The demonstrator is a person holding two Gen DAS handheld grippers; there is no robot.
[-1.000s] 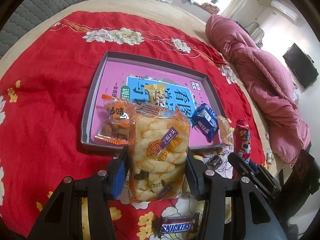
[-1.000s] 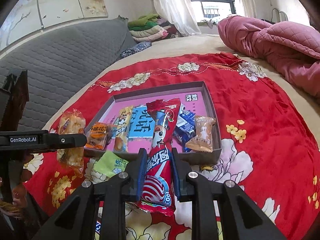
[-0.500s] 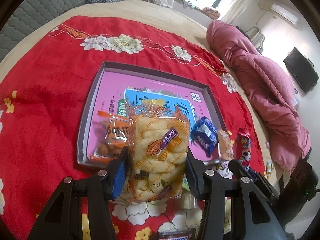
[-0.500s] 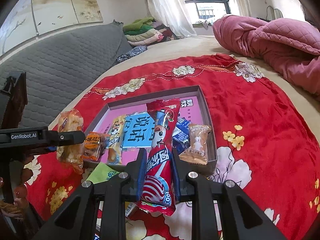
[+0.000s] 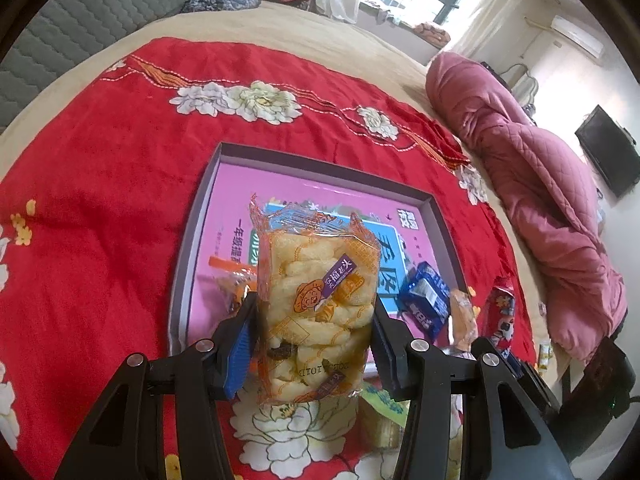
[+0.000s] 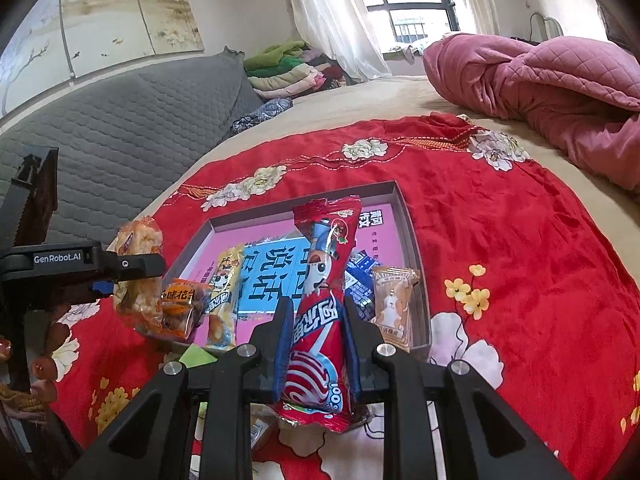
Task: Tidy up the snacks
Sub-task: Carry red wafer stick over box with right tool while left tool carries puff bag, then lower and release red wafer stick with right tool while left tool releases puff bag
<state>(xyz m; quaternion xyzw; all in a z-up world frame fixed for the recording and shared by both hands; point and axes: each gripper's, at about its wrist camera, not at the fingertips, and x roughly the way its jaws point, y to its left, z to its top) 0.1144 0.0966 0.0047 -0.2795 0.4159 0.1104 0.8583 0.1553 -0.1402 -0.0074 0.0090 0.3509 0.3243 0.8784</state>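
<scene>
Snacks are gathered around a shallow grey-walled cardboard tray (image 5: 192,240) with a pink printed floor, which lies flat on a red satin cloth with white and yellow flowers (image 5: 100,200) spread over a beige bed. The left gripper (image 5: 314,344) pinches a clear orange-trimmed bag of pale yellow puffed corn sticks (image 5: 316,304) between its blue pads, holding it upright over the tray's near wall; in the right wrist view the same bag (image 6: 138,276) hangs at the tray's left near corner, clear of the cloth. The right gripper (image 6: 316,344) has its jaws pressed tight on a long red foil snack packet with a cartoon bird and blue swirls (image 6: 320,300), which stands upright over the tray's near edge. Inside the tray, a small orange-wrapped snack (image 6: 182,304) and a slim yellow packet (image 6: 224,296) lie toward the left, a dark blue wrapped biscuit pack (image 5: 426,300) lies to the right, and a tan cartoon-printed sachet (image 6: 394,304) leans against the right wall. A light green wrapper (image 6: 196,356) lies on the cloth just outside the tray's near wall. Beyond the cloth, a quilted pink blanket (image 6: 540,88) is bundled on the bed's right side, and a grey quilted headboard (image 6: 112,132) runs along the left.
</scene>
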